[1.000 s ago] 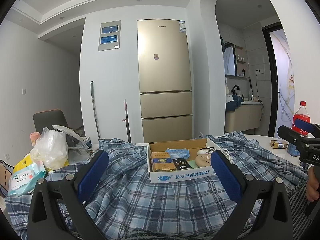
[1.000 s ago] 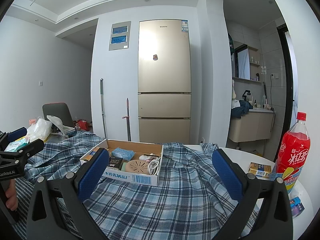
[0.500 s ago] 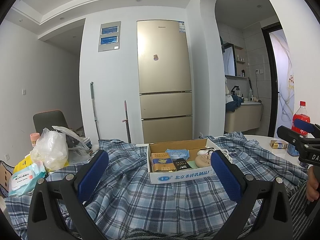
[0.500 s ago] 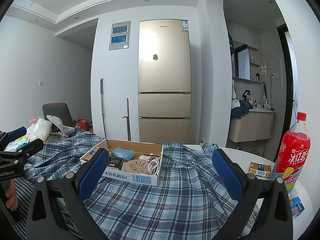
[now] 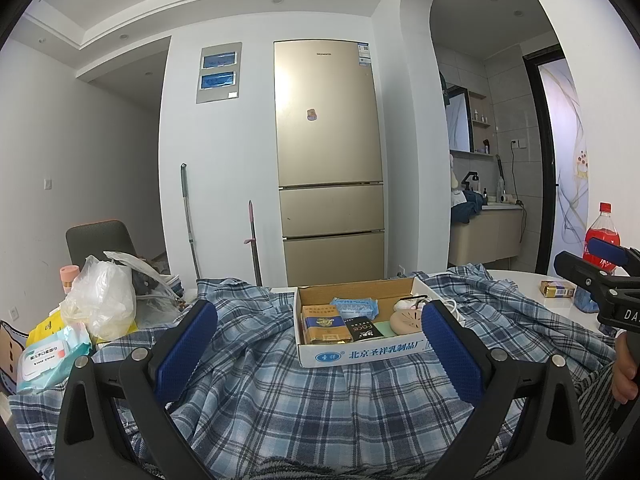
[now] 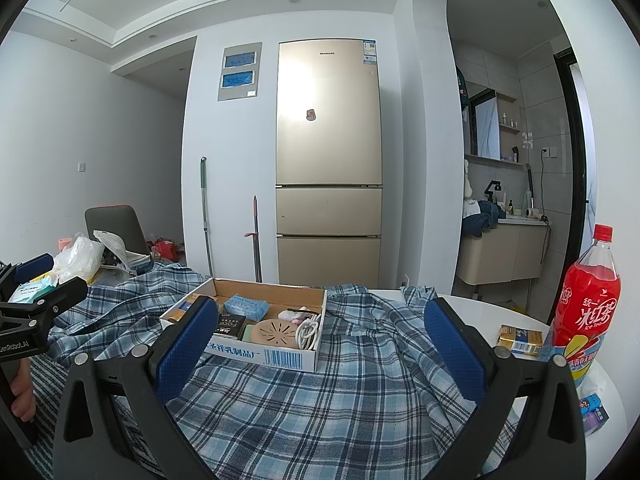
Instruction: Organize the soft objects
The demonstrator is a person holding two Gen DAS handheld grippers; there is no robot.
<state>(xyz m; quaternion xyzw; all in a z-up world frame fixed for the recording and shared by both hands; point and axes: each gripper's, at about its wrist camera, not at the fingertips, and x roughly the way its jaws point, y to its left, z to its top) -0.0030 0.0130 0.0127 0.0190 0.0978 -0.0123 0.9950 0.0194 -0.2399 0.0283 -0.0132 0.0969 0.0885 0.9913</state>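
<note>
A blue plaid shirt (image 5: 280,396) (image 6: 320,400) lies spread and rumpled over the white table (image 6: 500,312). On the shirt rests an open cardboard box (image 5: 360,354) (image 6: 260,356) with small packets, a round beige item and a white cable inside. My left gripper (image 5: 318,350) hovers open above the near part of the shirt, the box between and beyond its blue pads. My right gripper (image 6: 320,350) is open too, over the shirt to the right of the box. Each gripper shows at the edge of the other's view, held by a hand.
A red drink bottle (image 6: 586,312) and a small gold box (image 6: 520,340) stand at the table's right. Plastic bags (image 5: 100,300) and a wipes pack (image 5: 48,356) crowd the left. A gold fridge (image 5: 328,160) and a chair (image 5: 100,240) stand behind.
</note>
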